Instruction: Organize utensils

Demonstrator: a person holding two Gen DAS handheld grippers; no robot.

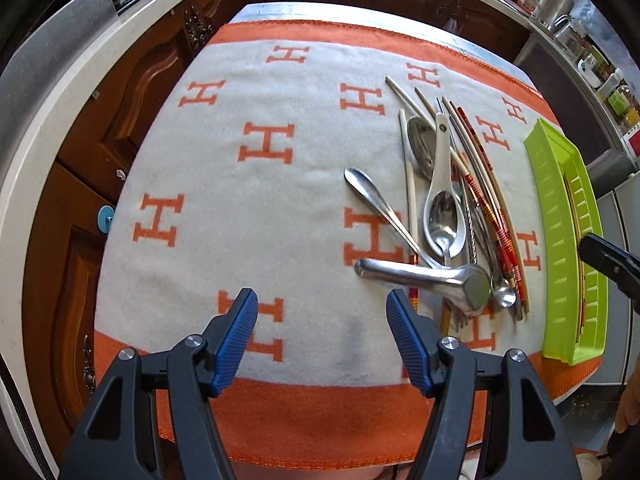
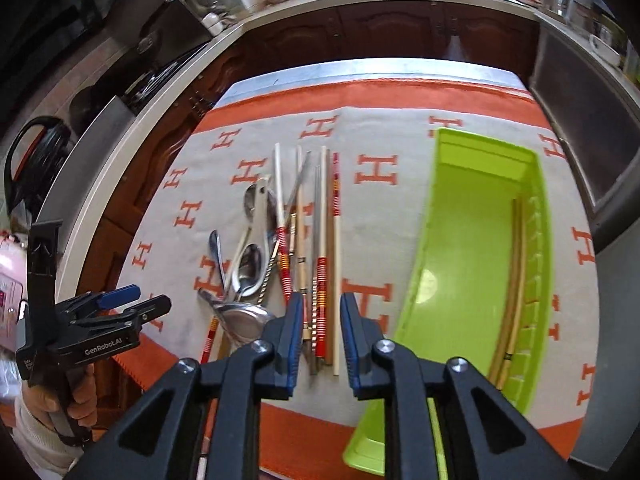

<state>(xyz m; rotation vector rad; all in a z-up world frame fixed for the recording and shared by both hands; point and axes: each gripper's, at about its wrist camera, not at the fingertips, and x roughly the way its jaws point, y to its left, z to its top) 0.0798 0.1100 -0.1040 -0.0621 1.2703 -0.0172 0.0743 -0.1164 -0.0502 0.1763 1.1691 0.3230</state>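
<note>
with both the left gripper [image 1: 322, 312] and right gripper [image 2: 321, 316] parted and empty, take one chopstick [image 2: 337, 256] from the pile's edge (not the tangled spoons [image 1: 442, 216]) for the green tray [image 2: 460, 240].

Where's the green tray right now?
The green tray lies on the H-patterned cloth, right of the utensil pile in both views, with the right gripper just left of its near end.

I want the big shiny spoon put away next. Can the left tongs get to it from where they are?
Probably yes. The left tongs are open and empty, just short of the big spoon, whose handle points toward them on top of the pile, with only bare blanket between.
</note>
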